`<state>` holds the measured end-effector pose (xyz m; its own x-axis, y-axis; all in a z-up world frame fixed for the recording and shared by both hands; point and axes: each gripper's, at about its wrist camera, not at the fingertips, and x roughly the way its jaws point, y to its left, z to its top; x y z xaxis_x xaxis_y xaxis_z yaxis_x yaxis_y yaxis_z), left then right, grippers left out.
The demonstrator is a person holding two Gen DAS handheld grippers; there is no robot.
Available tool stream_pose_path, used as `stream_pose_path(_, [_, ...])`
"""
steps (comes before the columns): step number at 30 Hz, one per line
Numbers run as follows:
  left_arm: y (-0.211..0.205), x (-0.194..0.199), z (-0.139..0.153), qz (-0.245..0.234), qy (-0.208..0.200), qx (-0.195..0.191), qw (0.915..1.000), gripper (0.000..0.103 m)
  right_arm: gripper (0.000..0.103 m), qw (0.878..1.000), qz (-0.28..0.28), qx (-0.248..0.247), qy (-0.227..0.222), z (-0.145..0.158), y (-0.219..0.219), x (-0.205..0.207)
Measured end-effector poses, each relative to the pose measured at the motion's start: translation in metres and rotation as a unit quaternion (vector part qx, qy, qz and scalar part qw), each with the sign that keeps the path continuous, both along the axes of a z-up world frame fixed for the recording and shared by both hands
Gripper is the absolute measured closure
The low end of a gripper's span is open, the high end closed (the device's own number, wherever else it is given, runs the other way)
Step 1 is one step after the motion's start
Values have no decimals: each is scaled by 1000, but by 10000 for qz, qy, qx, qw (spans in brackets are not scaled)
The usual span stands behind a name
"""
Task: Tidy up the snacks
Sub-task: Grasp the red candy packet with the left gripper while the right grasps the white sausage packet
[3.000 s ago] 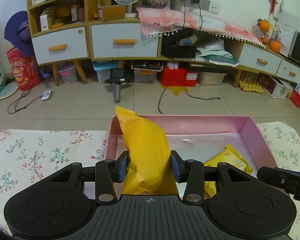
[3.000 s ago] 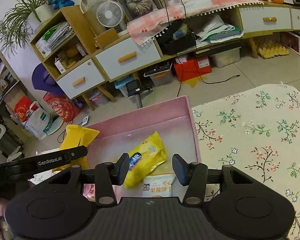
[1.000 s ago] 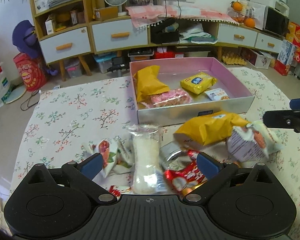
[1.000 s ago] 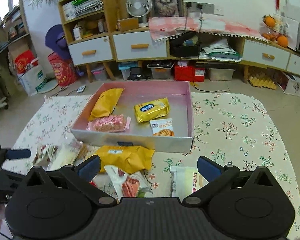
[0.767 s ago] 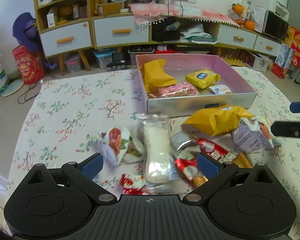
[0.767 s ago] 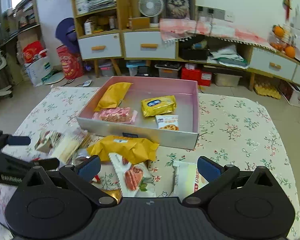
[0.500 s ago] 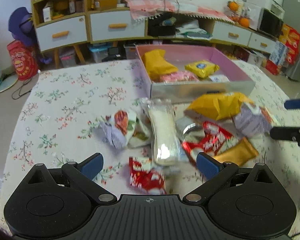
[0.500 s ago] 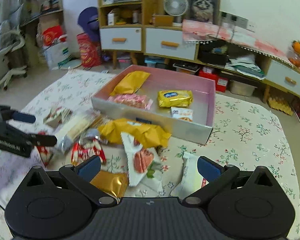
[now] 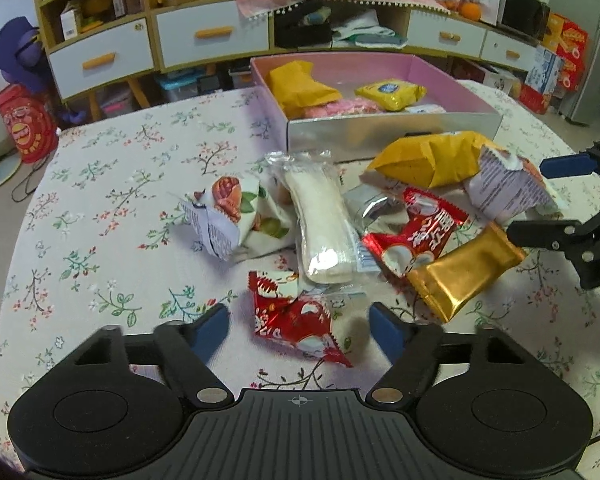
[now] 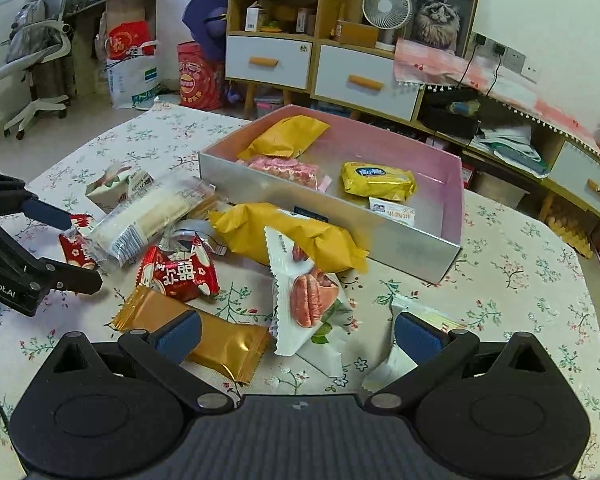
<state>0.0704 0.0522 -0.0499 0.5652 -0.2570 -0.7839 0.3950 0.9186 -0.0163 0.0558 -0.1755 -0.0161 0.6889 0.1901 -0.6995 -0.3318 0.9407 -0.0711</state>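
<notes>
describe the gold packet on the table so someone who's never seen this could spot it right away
Start at the pink box on the floral tablecloth; loose snacks lie in a pile in front of it. At the pile's near edge lies the gold packet, flat beside a red wrapper. It alone is plain shiny metallic gold with no print showing, unlike the matte yellow bag.

A wooden cabinet [image 10: 340, 68] with white drawers lines the white wall [image 10: 540, 20]; the floor [image 9: 4, 216] is tiled beige.
</notes>
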Motion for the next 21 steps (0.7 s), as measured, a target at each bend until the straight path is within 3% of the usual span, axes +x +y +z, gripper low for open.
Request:
stream_pose_path(7, [2, 1, -2, 22, -7, 69, 10000, 61, 29, 9997, -149, 205, 5, -5, -4, 6])
stream_pose_path(21, [4, 2, 1, 169, 58, 67, 9998, 67, 60, 9994, -225, 260, 95, -8, -3, 11])
